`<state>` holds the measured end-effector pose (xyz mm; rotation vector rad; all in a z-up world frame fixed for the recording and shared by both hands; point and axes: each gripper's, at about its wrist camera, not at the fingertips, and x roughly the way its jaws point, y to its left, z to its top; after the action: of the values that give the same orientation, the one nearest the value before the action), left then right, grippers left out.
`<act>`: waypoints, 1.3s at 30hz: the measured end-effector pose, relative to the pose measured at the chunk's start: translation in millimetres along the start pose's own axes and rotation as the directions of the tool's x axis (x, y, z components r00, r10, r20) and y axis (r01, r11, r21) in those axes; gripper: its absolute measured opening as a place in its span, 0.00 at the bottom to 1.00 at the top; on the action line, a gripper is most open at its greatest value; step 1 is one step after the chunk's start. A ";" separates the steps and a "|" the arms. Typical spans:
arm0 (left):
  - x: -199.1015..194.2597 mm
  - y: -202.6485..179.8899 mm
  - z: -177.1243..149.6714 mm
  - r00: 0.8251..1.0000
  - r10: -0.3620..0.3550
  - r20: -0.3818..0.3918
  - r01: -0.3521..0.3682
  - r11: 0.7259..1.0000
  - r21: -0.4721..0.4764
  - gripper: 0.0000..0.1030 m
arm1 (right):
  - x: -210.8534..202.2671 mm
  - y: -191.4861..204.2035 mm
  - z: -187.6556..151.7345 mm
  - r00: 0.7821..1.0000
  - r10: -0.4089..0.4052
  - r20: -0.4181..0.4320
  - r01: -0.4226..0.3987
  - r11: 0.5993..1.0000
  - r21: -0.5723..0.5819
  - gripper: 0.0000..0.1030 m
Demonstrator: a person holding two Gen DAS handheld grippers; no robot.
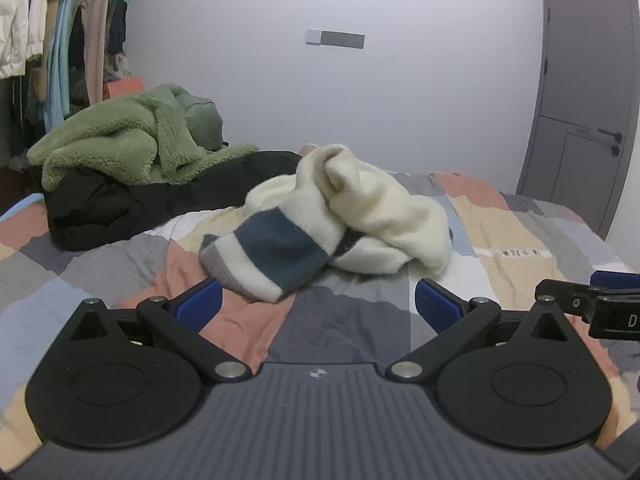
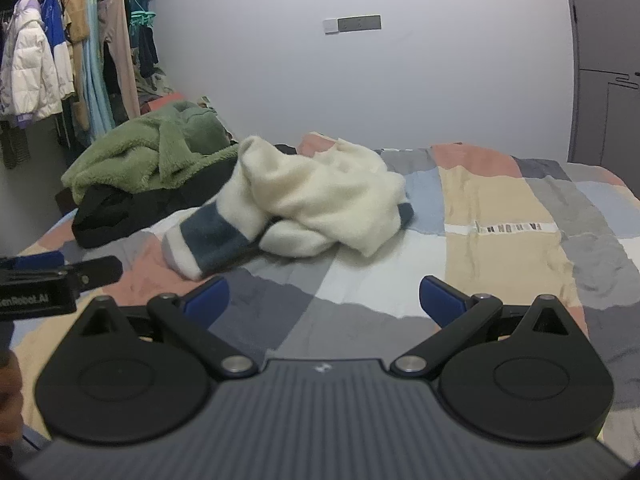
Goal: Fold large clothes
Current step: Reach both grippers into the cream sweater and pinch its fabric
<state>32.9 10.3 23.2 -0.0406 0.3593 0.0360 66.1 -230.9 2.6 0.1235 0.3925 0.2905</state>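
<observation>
A crumpled cream fleece garment [image 1: 360,216] with dark blue and grey stripes lies in a heap on the patchwork bedspread [image 1: 340,320]; it also shows in the right wrist view [image 2: 320,204]. My left gripper [image 1: 316,300] is open and empty, low over the bed just short of the garment's striped sleeve [image 1: 276,256]. My right gripper [image 2: 324,296] is open and empty, a little nearer the bed's front than the garment. Each gripper shows at the edge of the other's view.
A green fleece [image 1: 120,140] lies on a black garment [image 1: 132,208] at the bed's far left. A rack of hanging clothes [image 2: 60,60] stands at the left wall. A grey door [image 1: 584,100] is at the right.
</observation>
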 end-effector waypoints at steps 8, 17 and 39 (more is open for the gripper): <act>12.5 7.3 47.0 0.999 -0.035 0.020 0.037 0.997 -0.068 1.00 | 13.7 11.2 43.7 1.000 0.024 0.000 -0.024 0.999 -0.025 1.00; 75.1 25.4 71.5 0.998 -0.027 -0.062 0.024 0.999 -0.049 1.00 | 65.8 18.1 74.0 0.998 0.063 -0.027 -0.063 0.998 -0.003 1.00; 274.0 31.5 -37.7 0.966 0.087 -0.245 -0.034 0.977 0.210 0.91 | 246.7 -1.4 12.7 0.991 -0.081 -0.108 0.046 0.954 -0.296 0.77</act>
<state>274.6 47.6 -109.6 0.1710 0.6186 0.0548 289.3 -158.5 -74.4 -0.1986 0.4668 0.2902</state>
